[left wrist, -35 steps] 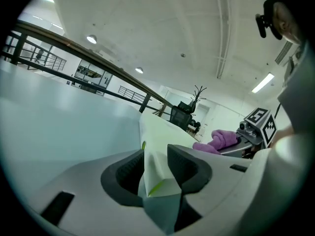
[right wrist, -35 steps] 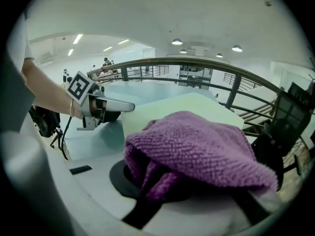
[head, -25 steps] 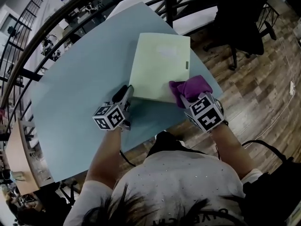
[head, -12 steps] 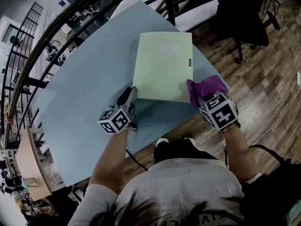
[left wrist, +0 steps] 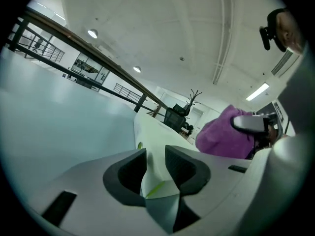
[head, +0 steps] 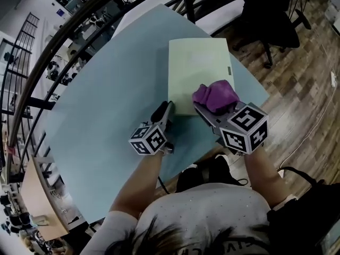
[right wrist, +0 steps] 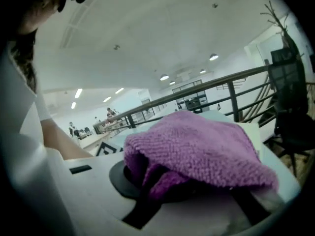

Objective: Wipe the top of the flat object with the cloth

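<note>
Right gripper [head: 210, 109], clamped on the purple cloth [head: 215, 95], has swung back from the right edge to over the flat object [head: 196, 68] on the table [head: 106, 100]. The left gripper [head: 167, 107], jaws just closing, pinches its near corner, presumably anchoring it against wiping.

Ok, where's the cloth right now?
Head view, right side: the purple cloth is clamped in the right gripper, over the pale green folder's near right corner.
</note>
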Demonstrator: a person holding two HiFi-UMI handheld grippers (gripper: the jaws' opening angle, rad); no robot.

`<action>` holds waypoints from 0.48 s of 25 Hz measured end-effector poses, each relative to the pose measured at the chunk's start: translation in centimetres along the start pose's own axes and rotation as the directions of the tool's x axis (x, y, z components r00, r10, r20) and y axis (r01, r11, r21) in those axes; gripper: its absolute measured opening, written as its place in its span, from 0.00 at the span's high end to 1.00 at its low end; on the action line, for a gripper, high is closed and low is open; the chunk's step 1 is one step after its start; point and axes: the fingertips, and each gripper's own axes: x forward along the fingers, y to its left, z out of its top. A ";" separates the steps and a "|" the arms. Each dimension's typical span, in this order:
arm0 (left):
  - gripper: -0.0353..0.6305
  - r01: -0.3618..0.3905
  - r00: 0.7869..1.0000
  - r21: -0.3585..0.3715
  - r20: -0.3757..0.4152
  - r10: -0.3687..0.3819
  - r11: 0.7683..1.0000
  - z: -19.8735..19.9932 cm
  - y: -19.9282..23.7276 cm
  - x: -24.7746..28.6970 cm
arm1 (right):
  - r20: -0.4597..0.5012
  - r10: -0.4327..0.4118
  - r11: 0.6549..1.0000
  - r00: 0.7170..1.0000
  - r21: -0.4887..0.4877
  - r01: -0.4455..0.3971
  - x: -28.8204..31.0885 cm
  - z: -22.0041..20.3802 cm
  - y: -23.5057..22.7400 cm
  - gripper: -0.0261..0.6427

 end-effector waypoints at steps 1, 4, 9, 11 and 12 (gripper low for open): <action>0.77 0.013 1.000 -0.004 -0.007 -0.013 1.000 0.0 0.0 0.0 | 0.032 0.037 0.999 0.999 0.022 -0.038 1.4 0.5 1.3 0.91; 0.78 0.049 0.998 -0.038 -0.039 -0.050 0.998 -0.1 0.1 0.1 | 0.095 0.047 0.995 0.994 0.087 -0.056 5.2 0.5 2.9 0.91; 0.77 0.042 0.996 -0.048 -0.075 -0.046 0.998 -0.1 0.4 -0.1 | -0.166 -0.270 0.959 0.948 0.036 0.280 9.0 -6.6 -0.4 0.92; 0.77 0.046 0.996 -0.008 -0.078 -0.047 0.999 -0.2 0.5 -0.1 | -0.186 -0.349 0.937 0.919 -0.104 0.335 9.0 -7.5 -0.6 0.92; 0.77 0.054 0.995 0.013 -0.083 -0.052 0.998 -0.2 0.5 -0.1 | -0.191 -0.379 0.920 0.905 -0.184 0.346 8.9 -7.5 -0.6 0.92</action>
